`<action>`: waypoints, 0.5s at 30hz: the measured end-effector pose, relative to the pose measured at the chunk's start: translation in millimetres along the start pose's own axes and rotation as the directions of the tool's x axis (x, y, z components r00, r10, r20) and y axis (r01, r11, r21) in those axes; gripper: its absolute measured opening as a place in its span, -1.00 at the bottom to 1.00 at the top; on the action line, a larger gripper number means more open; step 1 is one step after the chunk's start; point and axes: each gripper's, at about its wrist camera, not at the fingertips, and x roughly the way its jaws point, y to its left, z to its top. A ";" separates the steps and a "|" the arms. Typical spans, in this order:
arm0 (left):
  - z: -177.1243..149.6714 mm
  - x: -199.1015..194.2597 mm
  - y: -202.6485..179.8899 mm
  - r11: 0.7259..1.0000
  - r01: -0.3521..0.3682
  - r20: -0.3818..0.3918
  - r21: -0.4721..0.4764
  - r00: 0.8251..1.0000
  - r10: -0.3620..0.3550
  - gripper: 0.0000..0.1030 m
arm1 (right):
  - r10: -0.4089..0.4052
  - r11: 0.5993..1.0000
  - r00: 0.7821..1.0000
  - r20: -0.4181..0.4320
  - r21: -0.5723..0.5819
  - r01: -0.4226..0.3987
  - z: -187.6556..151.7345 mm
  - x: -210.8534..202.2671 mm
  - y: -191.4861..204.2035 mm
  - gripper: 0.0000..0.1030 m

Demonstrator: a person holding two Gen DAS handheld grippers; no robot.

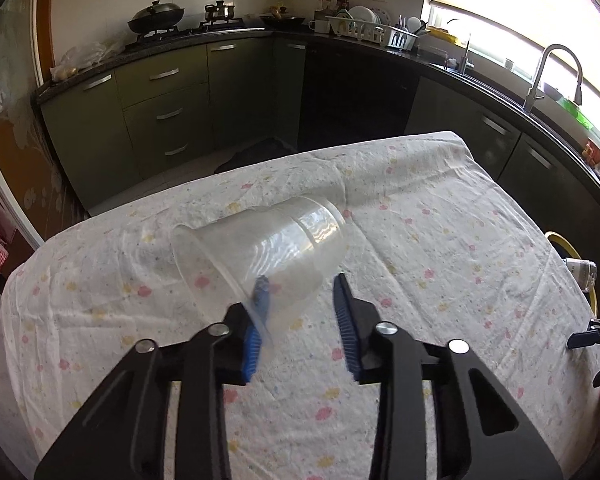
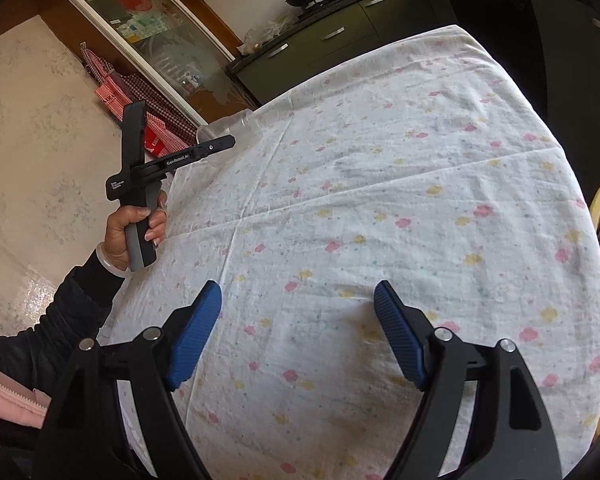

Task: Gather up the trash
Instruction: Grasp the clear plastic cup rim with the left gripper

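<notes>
A clear plastic cup (image 1: 268, 248) lies on its side on the flowered tablecloth (image 1: 440, 240), mouth toward the left. My left gripper (image 1: 300, 286) is at its near side: the left finger shows blurred through the cup wall by the rim, and the right finger stands just outside the wall with a small gap. In the right wrist view a hand (image 2: 134, 232) holds that left gripper (image 2: 232, 142) against the cup (image 2: 230, 130) near the table's far left edge. My right gripper (image 2: 298, 292) hovers open over bare cloth with nothing between its fingers.
A yellow-rimmed bin (image 1: 560, 240) stands past the table's right edge, with a white container (image 1: 580, 276) at it. Dark kitchen cabinets (image 1: 160, 112) and a sink with a tap (image 1: 556, 72) run behind the table. A checked red cloth (image 2: 156, 120) hangs at the left.
</notes>
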 end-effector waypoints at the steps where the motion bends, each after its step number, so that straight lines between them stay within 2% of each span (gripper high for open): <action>1: -0.8 1.7 0.2 1.000 -0.004 -0.005 -0.002 1.000 0.004 -0.66 | 0.000 1.000 1.000 0.002 0.001 0.000 -0.4 -0.5 -0.2 0.45; 2: -1.6 3.0 0.1 1.000 -0.006 -0.007 -0.002 1.000 0.006 -0.80 | -0.001 1.000 1.000 0.006 0.003 0.001 -1.0 -1.1 -0.4 0.45; 4: -3.4 2.1 -1.5 1.000 -0.005 0.003 -0.002 1.000 0.005 -0.87 | 0.001 1.000 1.000 0.010 0.007 -0.001 -2.4 -2.8 -0.3 0.44; 10: -11.7 -16.2 -18.0 0.999 -0.035 0.048 0.005 0.998 0.034 -0.87 | -0.001 1.000 1.000 0.025 0.015 0.001 -6.1 -10.3 1.3 0.45; 15: -23.5 -53.5 -57.0 0.994 -0.089 0.099 0.055 0.992 0.084 -0.87 | -0.022 1.000 0.998 0.052 0.006 0.022 -11.1 -22.8 4.3 0.45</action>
